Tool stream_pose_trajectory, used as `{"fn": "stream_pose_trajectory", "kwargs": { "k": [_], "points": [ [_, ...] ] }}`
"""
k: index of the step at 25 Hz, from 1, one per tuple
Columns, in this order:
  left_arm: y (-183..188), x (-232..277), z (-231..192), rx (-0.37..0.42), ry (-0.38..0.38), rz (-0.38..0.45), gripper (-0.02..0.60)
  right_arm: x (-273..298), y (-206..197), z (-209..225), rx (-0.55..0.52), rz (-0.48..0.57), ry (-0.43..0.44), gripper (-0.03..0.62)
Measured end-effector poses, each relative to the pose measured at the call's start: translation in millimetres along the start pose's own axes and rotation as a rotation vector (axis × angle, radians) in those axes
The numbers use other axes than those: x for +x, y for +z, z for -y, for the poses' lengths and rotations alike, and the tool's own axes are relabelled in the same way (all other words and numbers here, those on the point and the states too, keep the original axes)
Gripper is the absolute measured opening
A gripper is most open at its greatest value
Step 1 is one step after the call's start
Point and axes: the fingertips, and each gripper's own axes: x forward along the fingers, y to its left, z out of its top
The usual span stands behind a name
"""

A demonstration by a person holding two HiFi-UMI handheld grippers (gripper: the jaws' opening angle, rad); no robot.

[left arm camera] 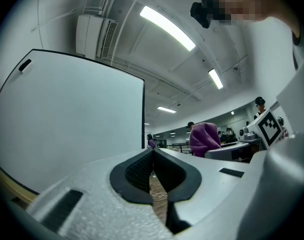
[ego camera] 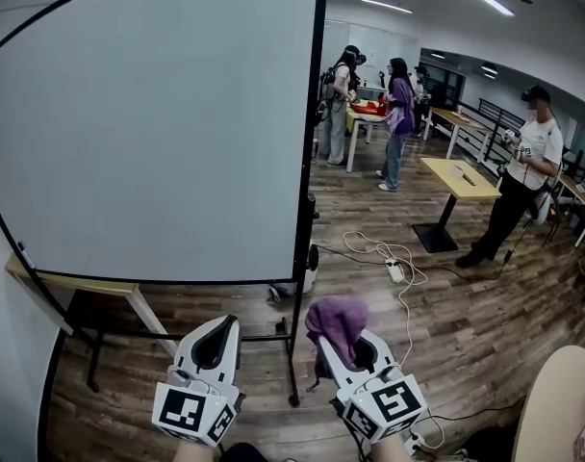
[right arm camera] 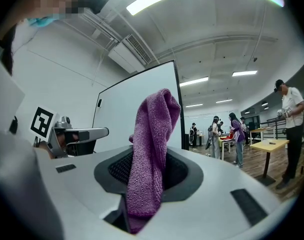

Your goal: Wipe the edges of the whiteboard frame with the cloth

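- left gripper (ego camera: 218, 323) is low in the head view, under the bottom edge of the whiteboard (ego camera: 148, 114)
- left gripper view: its jaws are together at the tips with nothing between them, only a thin slit further back with floor showing through
- right gripper (ego camera: 362, 341) is low too, beside the left one, with the two apart
- right gripper view: jaws are clamped on the purple cloth (right arm camera: 152, 149), which is bunched, sticks up past the tips and flops over
- cloth in the head view (ego camera: 336, 320) sits on the right gripper's tip, just right of the board's black stand post (ego camera: 294, 354); there is a gap and it doesn't look to be touching
- the left gripper is left of that post and the right gripper is right of it
- black frame (ego camera: 314, 114) runs down the board's right side and along the bottom; neither gripper is on it
- the board face is blank and pale grey
- a light wooden desk (ego camera: 76, 284) is partly behind the board's lower left corner
- wood floor (ego camera: 485, 325) has a white power strip (ego camera: 395, 271) and a loose cable lying on it, right of the board
- yellow table (ego camera: 458, 178) is further back, with a person in a white shirt (ego camera: 531, 152) standing beside it
- more people (ego camera: 398, 114) stand round another table at the back of the room
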Motion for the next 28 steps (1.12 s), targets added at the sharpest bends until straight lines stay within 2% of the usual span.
{"fn": "stream_pose_trajectory", "kwargs": {
  "k": [5,14,19,28],
  "points": [
    [-2.6,8.7,-3.8,0.005,0.008,-0.012,0.017,13.9,-0.6,10.4,0.003,-0.010,-0.009,0.123],
    [2.0,37.3,-31.8,0.017,-0.029,-0.003,0.018,55.5,14.0,19.4,-0.048,-0.023,-0.055,0.123],
    [2.1,61.3,-52.5,0.012,-0.056,0.008,0.017,85.0,26.5,29.9,-0.010,-0.012,-0.084,0.123],
    [3.8,103.3,-96.3,0.006,-0.134,0.011,0.018,140.0,73.0,53.2,-0.033,0.040,-0.164,0.123]
  ]
}}
